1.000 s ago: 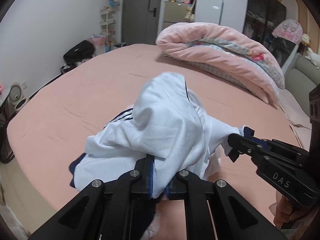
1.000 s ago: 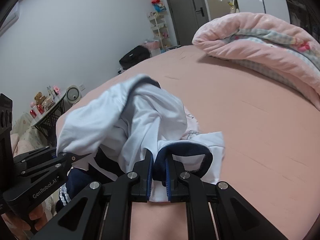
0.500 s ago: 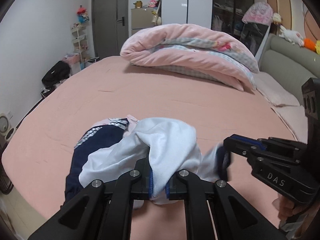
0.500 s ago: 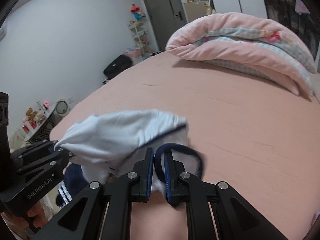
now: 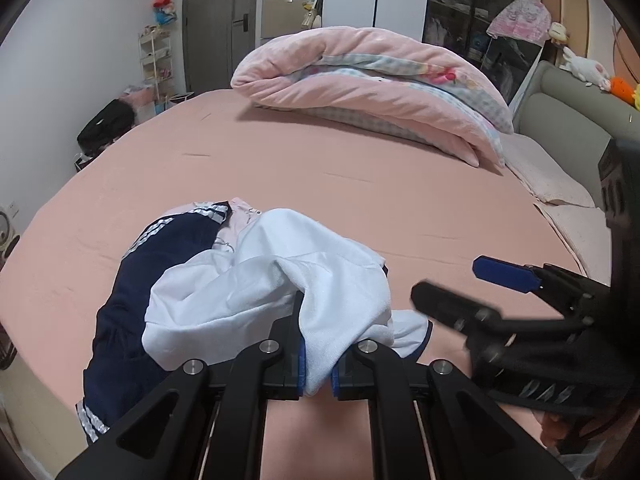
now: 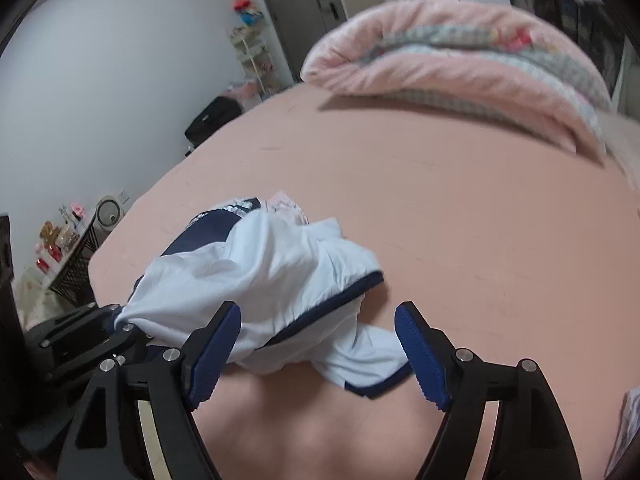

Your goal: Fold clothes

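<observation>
We see a wide pink bed [image 5: 320,168] with a heap of clothes near its front edge. On top lies a white garment [image 5: 256,292] with navy trim, crumpled over a navy garment [image 5: 132,304] that has white stripes; a scrap of pale pink cloth [image 5: 236,224] peeks out between them.

Our left gripper [image 5: 318,368] has its fingers pressed together on a fold of the white garment, which drapes over the fingertips and hides part of them. Our right gripper [image 6: 318,344] stands wide apart, its blue pads [image 6: 420,356] on either side of the garment's trailing end without touching it. In the left view it appears blurred, just to the right of the heap.

Farther back on the bed rests a folded pink quilt [image 5: 372,80], well apart from the clothes. Beyond the bed are a grey door [image 5: 208,24], a white shelf rack [image 5: 156,60] and a black bag [image 5: 106,128] on the floor. A grey headboard [image 5: 568,120] with soft toys stands at right.
</observation>
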`<state>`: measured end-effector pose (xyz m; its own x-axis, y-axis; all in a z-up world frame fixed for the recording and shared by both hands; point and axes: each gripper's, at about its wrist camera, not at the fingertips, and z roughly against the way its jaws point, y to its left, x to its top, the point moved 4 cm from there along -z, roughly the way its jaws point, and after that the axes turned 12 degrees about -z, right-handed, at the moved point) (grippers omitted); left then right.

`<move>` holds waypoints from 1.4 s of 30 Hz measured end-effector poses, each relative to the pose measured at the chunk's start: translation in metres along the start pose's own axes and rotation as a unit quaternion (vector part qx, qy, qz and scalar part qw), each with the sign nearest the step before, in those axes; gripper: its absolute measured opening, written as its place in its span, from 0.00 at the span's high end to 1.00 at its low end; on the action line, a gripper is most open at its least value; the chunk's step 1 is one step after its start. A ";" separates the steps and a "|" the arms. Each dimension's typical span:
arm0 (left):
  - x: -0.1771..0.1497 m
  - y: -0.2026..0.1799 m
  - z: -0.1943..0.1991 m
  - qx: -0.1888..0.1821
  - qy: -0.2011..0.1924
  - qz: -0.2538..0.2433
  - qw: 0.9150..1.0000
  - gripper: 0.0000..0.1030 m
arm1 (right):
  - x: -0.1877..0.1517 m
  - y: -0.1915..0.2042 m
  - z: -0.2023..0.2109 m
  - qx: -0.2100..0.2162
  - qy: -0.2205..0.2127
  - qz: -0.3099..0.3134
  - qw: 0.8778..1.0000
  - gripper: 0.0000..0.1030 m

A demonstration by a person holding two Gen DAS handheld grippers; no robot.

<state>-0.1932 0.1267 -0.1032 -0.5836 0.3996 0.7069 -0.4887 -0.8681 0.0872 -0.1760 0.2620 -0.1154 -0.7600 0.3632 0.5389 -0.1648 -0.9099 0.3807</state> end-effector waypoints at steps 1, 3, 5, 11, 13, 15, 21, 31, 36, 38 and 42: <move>-0.001 0.001 0.001 0.007 0.001 -0.003 1.000 0.93 | -0.002 0.000 -0.004 -0.003 0.004 0.000 1.000 0.23; -0.003 0.005 0.005 0.021 0.004 -0.006 1.000 0.93 | -0.005 0.000 -0.012 -0.009 0.012 -0.001 1.000 0.23; -0.005 0.009 0.007 0.027 0.006 -0.003 1.000 0.93 | -0.008 0.000 -0.020 -0.015 0.020 -0.001 1.000 0.23; -0.017 0.018 0.011 0.032 0.011 0.005 0.999 0.93 | -0.009 -0.006 -0.041 -0.017 0.041 -0.028 0.999 0.23; -0.022 0.019 0.009 0.038 0.017 0.001 0.999 0.93 | -0.005 -0.010 -0.045 0.000 0.047 -0.053 0.997 0.23; -0.029 0.017 0.006 0.037 0.027 -0.002 0.999 0.93 | -0.002 -0.013 -0.049 0.019 0.054 -0.081 0.995 0.23; -0.054 0.022 0.006 0.031 0.051 0.006 0.998 0.93 | 0.000 -0.025 -0.071 0.044 0.064 -0.149 0.986 0.23; -0.077 0.055 0.008 0.043 0.073 0.036 0.996 0.93 | 0.007 -0.028 -0.120 0.055 0.080 -0.175 0.980 0.23; -0.077 0.077 0.012 0.056 0.071 0.053 0.994 0.93 | 0.008 -0.023 -0.134 0.039 0.082 -0.153 0.984 0.23; -0.078 0.086 0.013 0.060 0.071 0.063 0.994 0.92 | 0.007 -0.024 -0.134 0.041 0.082 -0.152 0.984 0.23; -0.083 0.099 0.013 0.059 0.074 0.083 0.992 0.92 | 0.005 -0.025 -0.134 0.047 0.083 -0.150 0.984 0.23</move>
<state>-0.1848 0.0038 -0.1446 -0.7433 0.2791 0.6079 -0.3032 -0.9507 0.0657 -0.2596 0.2592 -0.2230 -0.7789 0.5686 0.2646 -0.3455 -0.7410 0.5758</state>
